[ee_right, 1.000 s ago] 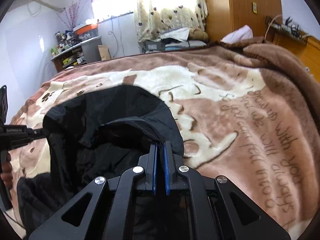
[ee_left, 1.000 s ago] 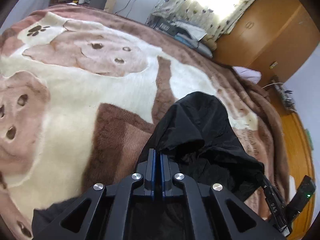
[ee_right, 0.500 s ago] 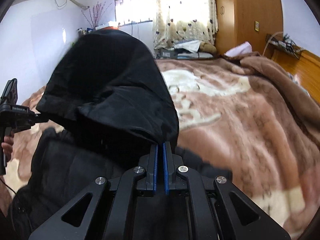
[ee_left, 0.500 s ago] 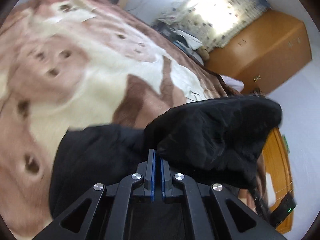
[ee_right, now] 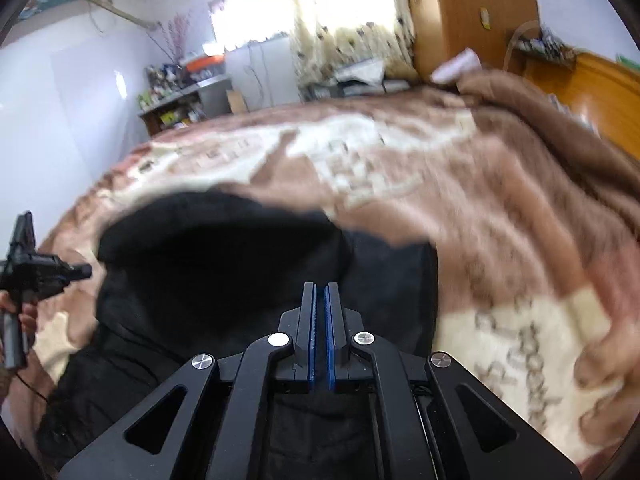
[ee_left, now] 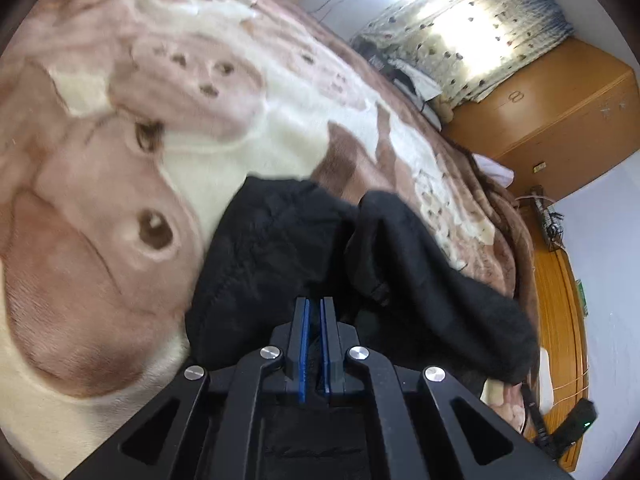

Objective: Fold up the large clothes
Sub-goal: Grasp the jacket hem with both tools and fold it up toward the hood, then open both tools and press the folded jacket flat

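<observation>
A black garment (ee_left: 272, 248) lies bunched on a brown and cream plush blanket (ee_left: 120, 240) that covers a bed. My left gripper (ee_left: 314, 304) is shut, and a fold of the black cloth runs up into its blue pads. In the right wrist view the same garment (ee_right: 220, 264) spreads under and ahead of my right gripper (ee_right: 320, 288), which is shut on its edge. The left gripper (ee_right: 24, 272), held by a hand (ee_right: 28, 316), shows at the left edge of that view. The right gripper's body (ee_left: 576, 428) shows at the lower right of the left wrist view.
The blanket (ee_right: 480, 200) stretches far ahead and to the right of the garment. A wooden wardrobe (ee_left: 560, 112) and a curtained window (ee_left: 472, 28) stand past the bed. A cluttered shelf (ee_right: 176, 96) is at the back left.
Half a second ago both grippers held the garment's edge raised like a hood. Now that edge has come down low over the rest of the garment, and both grippers have moved across the bed.
</observation>
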